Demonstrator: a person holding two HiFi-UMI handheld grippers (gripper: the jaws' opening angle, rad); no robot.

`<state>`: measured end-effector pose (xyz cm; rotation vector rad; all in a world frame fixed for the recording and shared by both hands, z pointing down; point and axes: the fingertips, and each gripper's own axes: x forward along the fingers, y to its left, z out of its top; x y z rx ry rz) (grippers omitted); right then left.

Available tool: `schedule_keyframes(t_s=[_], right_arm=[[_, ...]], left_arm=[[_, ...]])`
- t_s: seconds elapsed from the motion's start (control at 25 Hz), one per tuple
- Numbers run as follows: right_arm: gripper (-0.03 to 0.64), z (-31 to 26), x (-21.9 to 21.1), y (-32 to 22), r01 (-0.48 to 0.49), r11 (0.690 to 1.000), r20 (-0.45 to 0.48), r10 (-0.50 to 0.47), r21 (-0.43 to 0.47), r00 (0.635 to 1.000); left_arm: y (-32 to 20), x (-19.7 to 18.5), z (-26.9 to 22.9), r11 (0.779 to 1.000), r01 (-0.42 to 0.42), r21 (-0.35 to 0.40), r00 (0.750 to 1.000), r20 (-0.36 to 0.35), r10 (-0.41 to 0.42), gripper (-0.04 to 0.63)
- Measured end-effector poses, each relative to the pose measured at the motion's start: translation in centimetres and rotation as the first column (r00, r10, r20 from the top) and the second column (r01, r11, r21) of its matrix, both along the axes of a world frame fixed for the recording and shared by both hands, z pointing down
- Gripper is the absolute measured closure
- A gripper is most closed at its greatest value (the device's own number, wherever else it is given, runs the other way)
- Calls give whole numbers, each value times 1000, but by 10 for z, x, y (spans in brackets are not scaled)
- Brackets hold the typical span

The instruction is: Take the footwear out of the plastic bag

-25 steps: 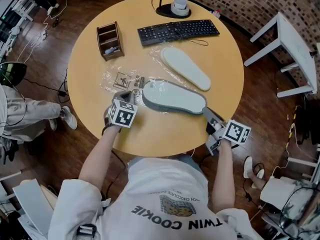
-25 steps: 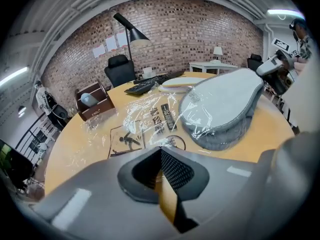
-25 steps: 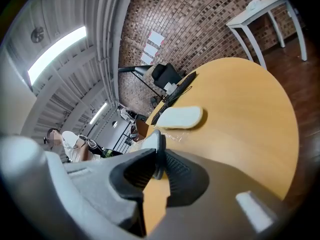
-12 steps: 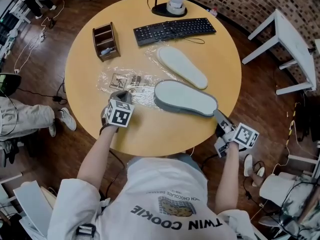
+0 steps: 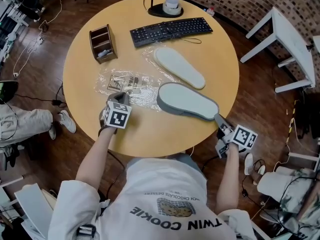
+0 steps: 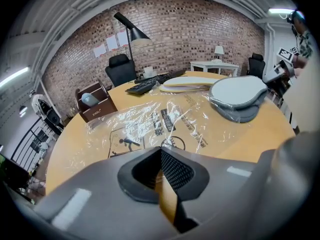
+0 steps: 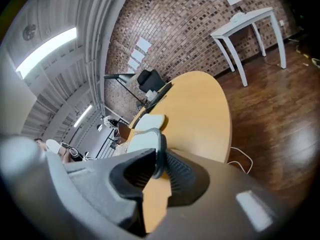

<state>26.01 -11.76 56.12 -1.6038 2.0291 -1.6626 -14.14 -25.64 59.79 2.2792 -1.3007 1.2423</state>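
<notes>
R gripper (image 5: 219, 119) clamped on grey slipper (image 5: 187, 100) heel rim; slipper outside plastic bag (image 5: 131, 83), just beside. L gripper (image 5: 119, 97) pinches bag's near edge. In desk organiser (image 5: 102, 43): small grey item (image 5: 101, 52).

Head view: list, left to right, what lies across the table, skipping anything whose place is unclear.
organizer → bag → near slipper → right gripper
</notes>
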Motion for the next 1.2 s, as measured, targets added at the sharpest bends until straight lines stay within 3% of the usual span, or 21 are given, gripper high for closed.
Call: schedule_keyframes(t_s=[0.2,0.48,0.68,0.88,1.2], right_arm=[[552,16,3,-1,74,997,-233,-80,-34,969],[551,25,2,-5,83,995,-303,-93,-46,949],[545,26,-1,-10,165,986,-353,-165,-31,921],[529,20,0,-11,340,940,-407,-313,-7,858],[528,0,5,-15,566,818,-447,-471,103,761]], left_arm=[[2,0,-4,1000,11,2,999,-50,-11,591],[11,26,-31,998,27,53,982,-186,-17,591],[31,56,-42,995,77,65,967,-249,-59,591],[58,104,-55,984,159,78,942,-309,-128,591],[115,178,-67,946,296,130,908,-346,-237,591]])
